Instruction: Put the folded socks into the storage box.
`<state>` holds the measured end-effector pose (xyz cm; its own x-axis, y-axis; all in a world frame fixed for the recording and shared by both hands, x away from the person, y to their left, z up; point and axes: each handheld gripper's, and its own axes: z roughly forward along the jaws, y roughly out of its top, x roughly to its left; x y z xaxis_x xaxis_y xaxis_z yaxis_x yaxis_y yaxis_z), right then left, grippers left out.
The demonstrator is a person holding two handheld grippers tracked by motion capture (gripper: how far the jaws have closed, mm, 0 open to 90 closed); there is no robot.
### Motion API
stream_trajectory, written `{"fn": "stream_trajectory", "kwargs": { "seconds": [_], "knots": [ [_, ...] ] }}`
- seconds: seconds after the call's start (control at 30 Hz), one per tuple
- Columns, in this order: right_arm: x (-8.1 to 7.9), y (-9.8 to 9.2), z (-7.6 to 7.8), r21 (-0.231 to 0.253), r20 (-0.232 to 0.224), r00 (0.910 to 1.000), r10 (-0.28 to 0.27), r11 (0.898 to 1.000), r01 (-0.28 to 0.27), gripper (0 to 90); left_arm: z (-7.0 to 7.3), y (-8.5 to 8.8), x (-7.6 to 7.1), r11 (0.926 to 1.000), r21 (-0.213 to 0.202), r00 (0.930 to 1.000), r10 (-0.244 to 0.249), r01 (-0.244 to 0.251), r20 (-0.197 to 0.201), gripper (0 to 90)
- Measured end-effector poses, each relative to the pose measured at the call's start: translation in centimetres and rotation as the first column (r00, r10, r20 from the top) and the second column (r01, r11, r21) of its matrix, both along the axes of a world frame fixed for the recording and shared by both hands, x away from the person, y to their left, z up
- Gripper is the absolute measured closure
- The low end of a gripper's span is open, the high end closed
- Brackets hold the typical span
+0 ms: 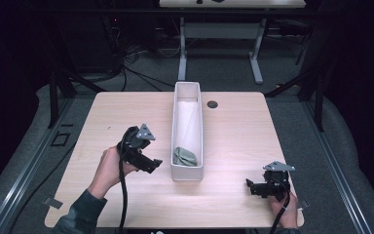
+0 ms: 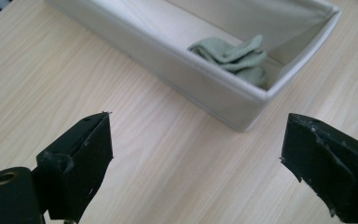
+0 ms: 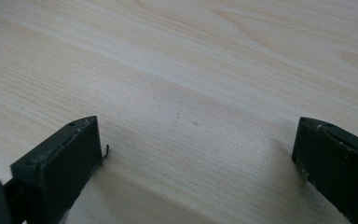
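high view, pale wood table [image 1: 233, 141], grey carpet floor [image 1: 214, 73], dark room, both tools' jaws apart

Pale wood-grain tabletop [image 1: 233, 141]; white oblong bin [image 1: 175, 126] holding sage-green cloth [image 1: 184, 156]; black left tongs [image 2: 196, 163] and right tongs [image 3: 196, 172]; small dark disc [image 1: 212, 104].

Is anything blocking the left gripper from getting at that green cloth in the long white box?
Only the box's own near wall stands between the open left gripper and the green cloth. The box is open on top, so nothing visible blocks reaching in from above.
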<state>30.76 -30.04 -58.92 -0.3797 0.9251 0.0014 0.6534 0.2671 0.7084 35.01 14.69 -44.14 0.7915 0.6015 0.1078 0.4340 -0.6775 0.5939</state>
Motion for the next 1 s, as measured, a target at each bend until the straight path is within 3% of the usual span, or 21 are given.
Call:
{"fn": "stream_trajectory", "kwargs": {
  "seconds": [0.2, 0.53, 0.7, 1.0],
  "knots": [
    [0.0, 0.0, 0.0, 0.002, 0.001, 1.0000, 0.000, 1.000, 0.000, 0.5, -2.0, 2.3, -0.5, 0.9985, 0.005, 0.9982, 0.055, -0.055, -0.021, 2.9],
    [0.0, 0.0, 0.0, 0.002, 0.000, 1.0000, -0.001, 1.000, 0.001, 0.3, -5.7, 5.5, -1.4, 0.9909, -0.029, 0.9900, 0.129, -0.131, -0.058, 0.0],
    [0.0, 0.0, 0.0, 0.001, -0.002, 1.0000, -0.003, 1.000, 0.003, 0.0, -8.2, 7.0, -1.9, 0.9832, -0.063, 0.9826, 0.166, -0.171, -0.083, 0.0],
    [0.1, 0.0, 0.0, 0.000, 0.001, 1.0000, -0.004, 1.000, 0.004, 0.0, -12.3, 8.5, -2.2, 0.9615, -0.124, 0.9669, 0.234, -0.246, -0.102, 0.0]
  ]
}}
